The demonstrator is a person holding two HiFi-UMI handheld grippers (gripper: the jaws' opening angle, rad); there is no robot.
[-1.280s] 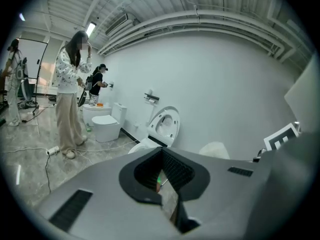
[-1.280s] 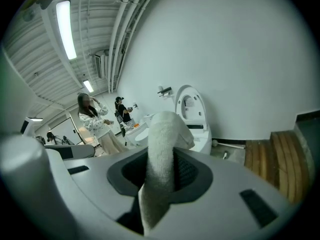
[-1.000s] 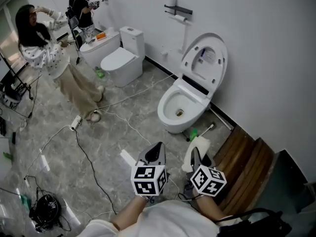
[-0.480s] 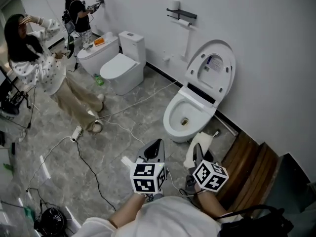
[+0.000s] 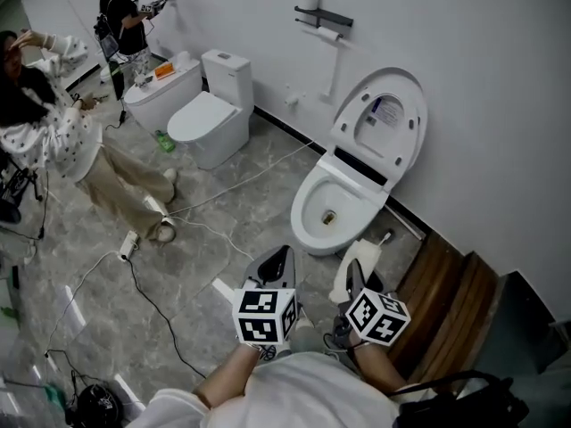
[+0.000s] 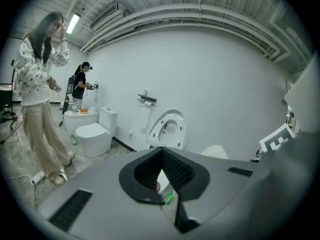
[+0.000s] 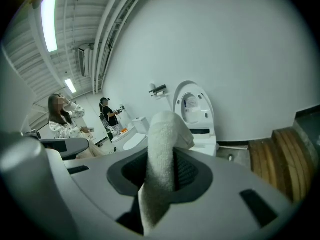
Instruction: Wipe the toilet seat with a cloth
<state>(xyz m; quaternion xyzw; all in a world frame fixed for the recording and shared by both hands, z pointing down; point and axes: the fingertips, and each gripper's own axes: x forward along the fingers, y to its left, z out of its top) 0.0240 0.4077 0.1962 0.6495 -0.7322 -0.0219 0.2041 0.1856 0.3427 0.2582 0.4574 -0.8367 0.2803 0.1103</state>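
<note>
A white toilet [image 5: 323,210] stands by the wall with its lid [image 5: 382,119] raised and the bowl rim bare. Both grippers hover over the floor a little short of it, close to my body. My left gripper [image 5: 278,264] is shut with nothing in it; in the left gripper view its jaws [image 6: 161,153] meet, and the toilet [image 6: 167,129] shows beyond them. My right gripper [image 5: 355,276] is shut on a white cloth [image 5: 361,259]. The cloth [image 7: 162,134] sticks up between the jaws of the right gripper [image 7: 167,156], with the toilet [image 7: 195,109] behind it.
A second toilet [image 5: 210,119] stands further left along the wall. Two people [image 5: 53,141] [image 5: 125,16] are at the far left. Cables [image 5: 152,283] run over the marble floor. A wooden step [image 5: 446,301] lies at the right, and a paper holder [image 5: 323,20] hangs on the wall.
My view has swung a little, so the toilet sits slightly lower and nearer. The person in the dotted top has shifted left. Both grippers stay as they were, the cloth still held.
</note>
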